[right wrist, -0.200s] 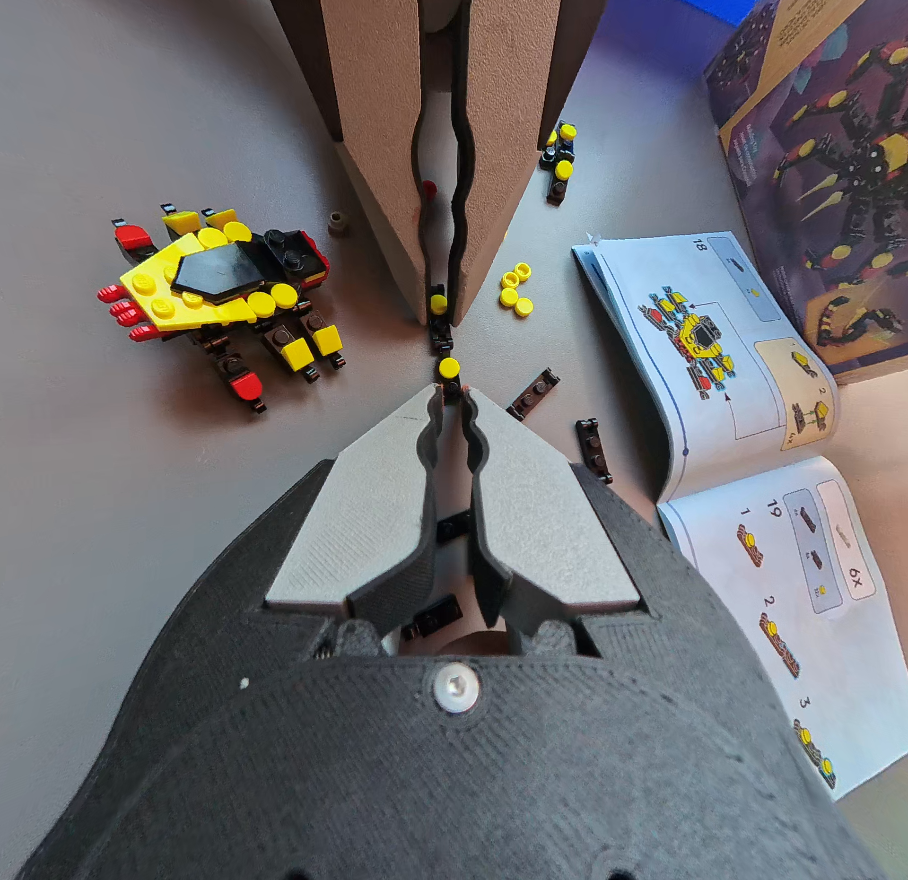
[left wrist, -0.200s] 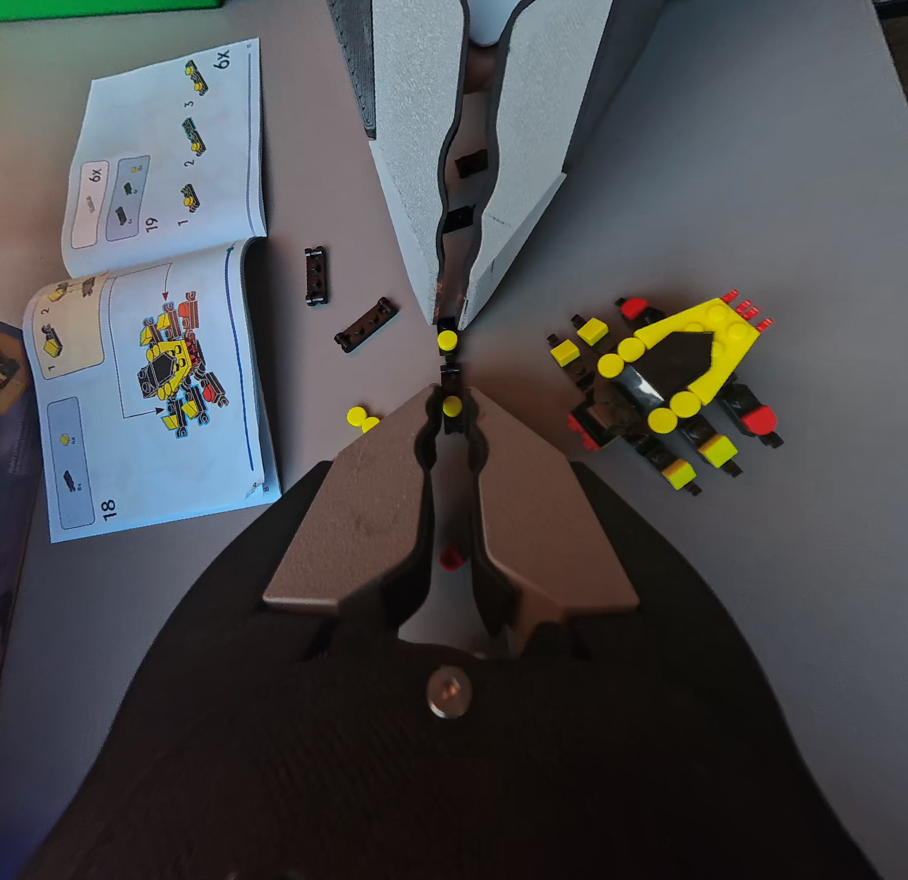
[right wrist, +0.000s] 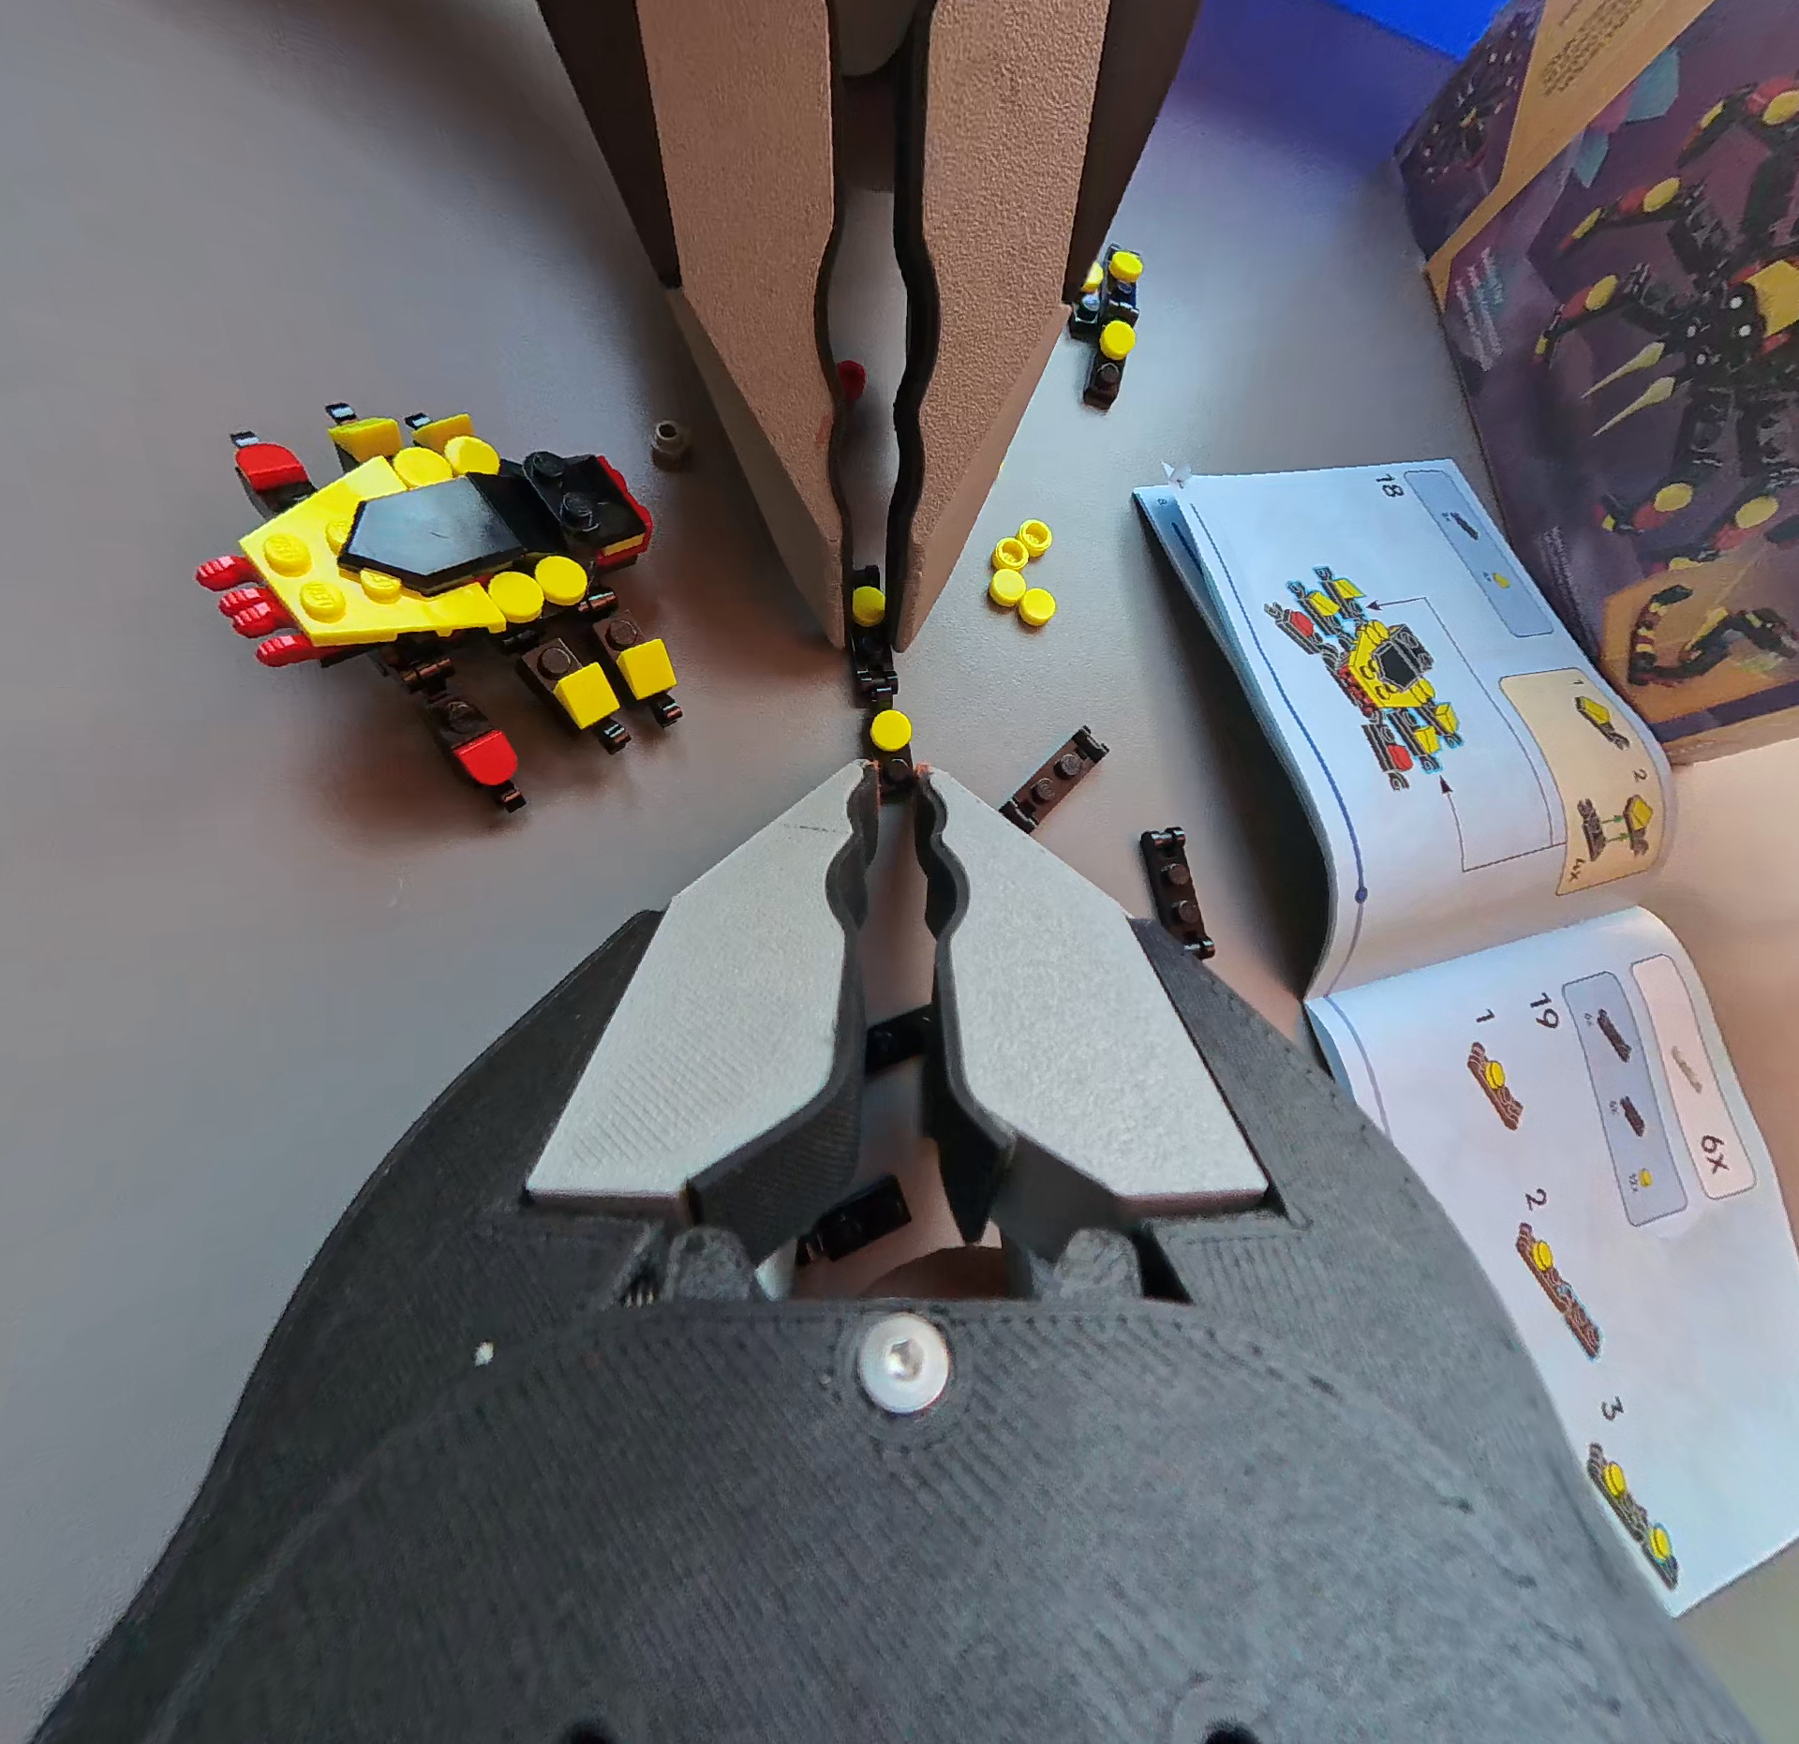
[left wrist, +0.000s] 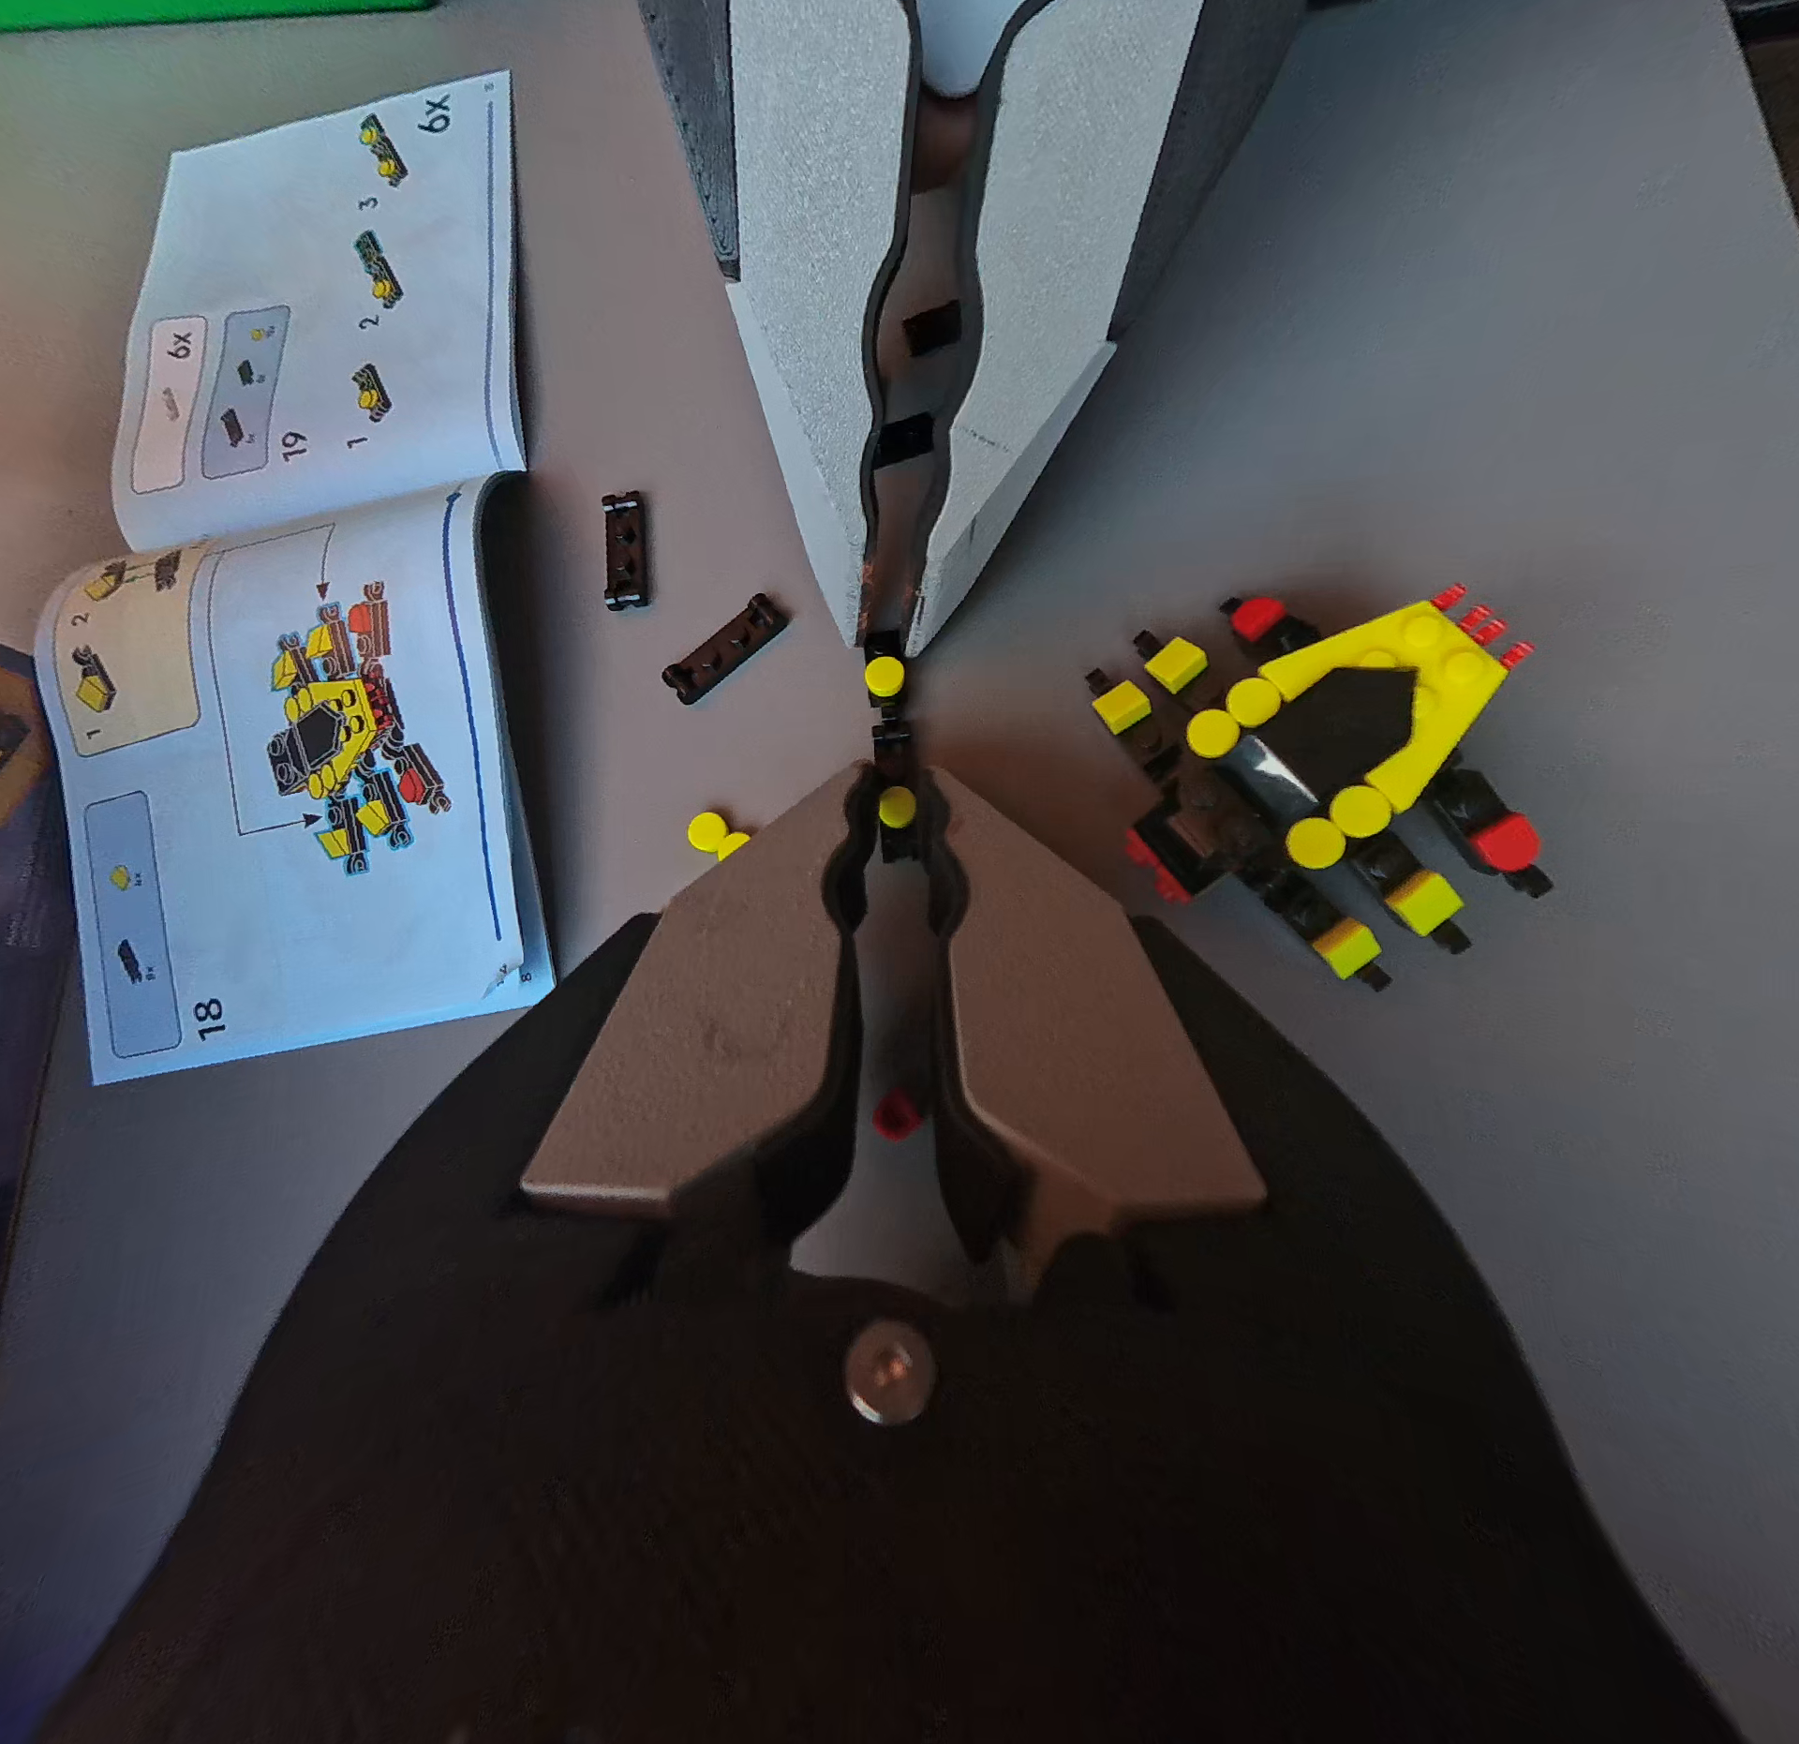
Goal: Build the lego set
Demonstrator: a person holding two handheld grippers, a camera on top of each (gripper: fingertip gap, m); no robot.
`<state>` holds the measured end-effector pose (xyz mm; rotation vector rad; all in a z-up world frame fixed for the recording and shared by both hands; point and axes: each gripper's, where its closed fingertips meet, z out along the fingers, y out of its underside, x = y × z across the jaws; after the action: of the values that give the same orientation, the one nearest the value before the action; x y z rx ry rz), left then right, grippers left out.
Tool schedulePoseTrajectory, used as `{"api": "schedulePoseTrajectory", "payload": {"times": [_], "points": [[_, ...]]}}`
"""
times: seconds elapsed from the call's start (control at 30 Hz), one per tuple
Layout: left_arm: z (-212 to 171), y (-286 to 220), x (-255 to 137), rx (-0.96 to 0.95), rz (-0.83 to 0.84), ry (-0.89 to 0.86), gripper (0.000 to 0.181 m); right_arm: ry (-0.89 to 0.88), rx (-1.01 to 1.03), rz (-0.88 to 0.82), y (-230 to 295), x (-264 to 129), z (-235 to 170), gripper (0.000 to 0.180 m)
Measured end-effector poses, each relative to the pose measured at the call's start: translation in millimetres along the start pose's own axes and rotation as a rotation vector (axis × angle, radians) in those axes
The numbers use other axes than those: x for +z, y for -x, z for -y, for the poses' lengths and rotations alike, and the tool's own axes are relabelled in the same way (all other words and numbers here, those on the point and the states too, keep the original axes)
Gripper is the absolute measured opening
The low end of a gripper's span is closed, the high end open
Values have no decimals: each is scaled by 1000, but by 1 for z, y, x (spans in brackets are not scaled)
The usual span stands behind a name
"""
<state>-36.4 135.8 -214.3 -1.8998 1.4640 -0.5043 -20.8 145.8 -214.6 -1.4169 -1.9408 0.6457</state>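
Observation:
My left gripper (left wrist: 891, 790) is shut on a small black leg segment with a yellow round tile (left wrist: 896, 808). My right gripper (right wrist: 891, 778) is shut on a matching black segment with a yellow tile (right wrist: 889, 729). The two grippers point tip to tip just above the table, and the two segments meet end to end at their clips (left wrist: 891, 733). The right gripper shows at the top of the left wrist view (left wrist: 884, 641), and the left gripper at the top of the right wrist view (right wrist: 868, 631). The yellow, black and red spider body (left wrist: 1343, 753) (right wrist: 438, 558) lies beside them.
Two loose black plates (left wrist: 623, 548) (left wrist: 725, 648) and yellow round tiles (right wrist: 1022, 573) lie near the open instruction booklet (left wrist: 292, 626) (right wrist: 1460, 821). Built leg segments (right wrist: 1110, 324), a red piece (right wrist: 850, 378), a small grey stud (right wrist: 672, 439) and the set's box (right wrist: 1655, 334) are also on the table. Left and right tips are no more than a few centimetres apart.

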Motion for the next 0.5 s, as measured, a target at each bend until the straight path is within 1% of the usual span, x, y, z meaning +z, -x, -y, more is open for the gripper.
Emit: {"api": "schedulePoseTrajectory", "payload": {"times": [0.2, 0.3, 0.5], "points": [[0, 0, 0, -4, -48, -13, 5, 16, -59, -7, -1, -1, -1, 4], [1, 0, 1, 19, -37, -14, 4, 62, -109, -39, -1, -2, -1, 4], [4, 1, 3, 56, -12, -15, 4, 108, -126, -72, -3, -5, -5, 4]]}}
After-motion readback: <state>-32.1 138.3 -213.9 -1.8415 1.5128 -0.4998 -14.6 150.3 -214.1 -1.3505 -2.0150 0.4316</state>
